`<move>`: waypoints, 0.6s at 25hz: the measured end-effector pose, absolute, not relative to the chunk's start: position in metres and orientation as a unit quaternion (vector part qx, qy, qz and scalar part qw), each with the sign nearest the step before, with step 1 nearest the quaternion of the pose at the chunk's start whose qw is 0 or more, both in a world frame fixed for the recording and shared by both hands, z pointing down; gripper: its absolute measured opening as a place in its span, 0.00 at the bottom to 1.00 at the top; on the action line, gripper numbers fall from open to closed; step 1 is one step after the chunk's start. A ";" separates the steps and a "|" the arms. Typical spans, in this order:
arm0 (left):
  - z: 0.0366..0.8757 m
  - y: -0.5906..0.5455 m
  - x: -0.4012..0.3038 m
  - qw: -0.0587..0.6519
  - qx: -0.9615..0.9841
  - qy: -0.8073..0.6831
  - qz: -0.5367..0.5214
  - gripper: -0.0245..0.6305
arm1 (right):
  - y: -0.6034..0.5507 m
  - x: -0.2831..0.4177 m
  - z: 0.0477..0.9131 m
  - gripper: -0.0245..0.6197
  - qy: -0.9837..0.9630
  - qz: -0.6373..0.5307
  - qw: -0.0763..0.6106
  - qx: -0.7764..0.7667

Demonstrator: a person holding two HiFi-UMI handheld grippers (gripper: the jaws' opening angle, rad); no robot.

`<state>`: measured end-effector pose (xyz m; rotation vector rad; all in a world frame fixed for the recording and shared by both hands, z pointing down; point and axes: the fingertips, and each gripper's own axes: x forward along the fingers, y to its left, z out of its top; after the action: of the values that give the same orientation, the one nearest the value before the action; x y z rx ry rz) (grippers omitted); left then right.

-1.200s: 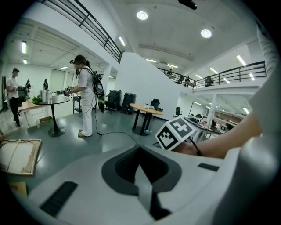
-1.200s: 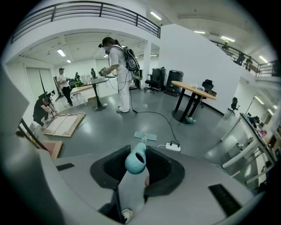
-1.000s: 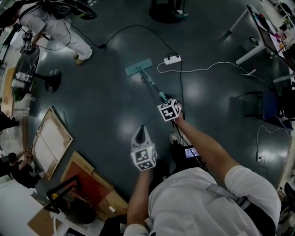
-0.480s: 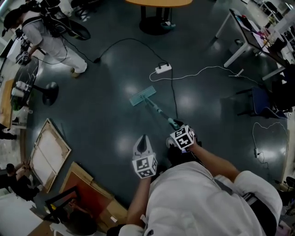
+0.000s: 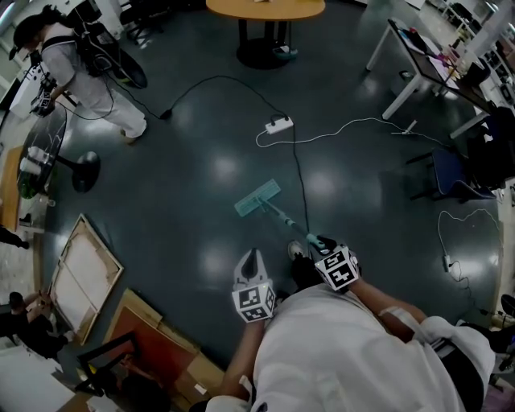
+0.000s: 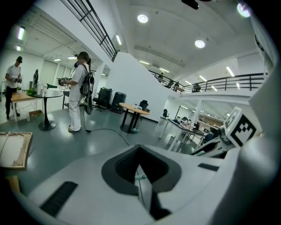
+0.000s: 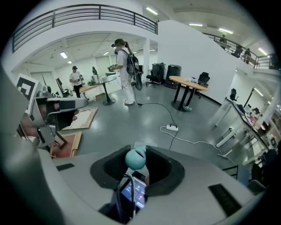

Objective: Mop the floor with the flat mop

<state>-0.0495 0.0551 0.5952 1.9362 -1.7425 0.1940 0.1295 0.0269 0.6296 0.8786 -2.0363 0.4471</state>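
The flat mop has a teal head [image 5: 257, 198] lying flat on the dark floor a short way in front of me. Its thin handle [image 5: 286, 220] slants back to my right gripper [image 5: 320, 244], which is shut on the handle near its top. In the right gripper view the handle's round teal end [image 7: 135, 159] sits between the black pads, and the mop head [image 7: 142, 145] shows just beyond it. My left gripper [image 5: 251, 261] hangs beside the handle, apart from it, jaws shut on nothing. A sliver of the handle [image 6: 139, 177] shows past the left gripper [image 6: 141, 154].
A white power strip [image 5: 279, 125] with black and white cables lies on the floor beyond the mop. A round wooden table [image 5: 265, 10] stands farther off, desks [image 5: 418, 56] and a blue chair [image 5: 451, 173] at right. A person in white [image 5: 88, 72] stands far left. Canvas frames [image 5: 84, 265] and cardboard [image 5: 153, 322] lie near left.
The mop head has slid back across the floor toward me. My right gripper has drawn in close to my body with the handle. The left gripper has stayed about where it was.
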 end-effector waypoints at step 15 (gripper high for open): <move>0.600 0.049 -0.072 0.269 0.695 -0.663 0.071 0.04 | 0.023 0.089 0.641 0.21 -0.826 0.160 0.426 0.334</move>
<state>-0.0717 0.0493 0.5998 1.8734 -1.7882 0.1919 0.0893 0.0228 0.6411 0.8339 -2.0635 0.3994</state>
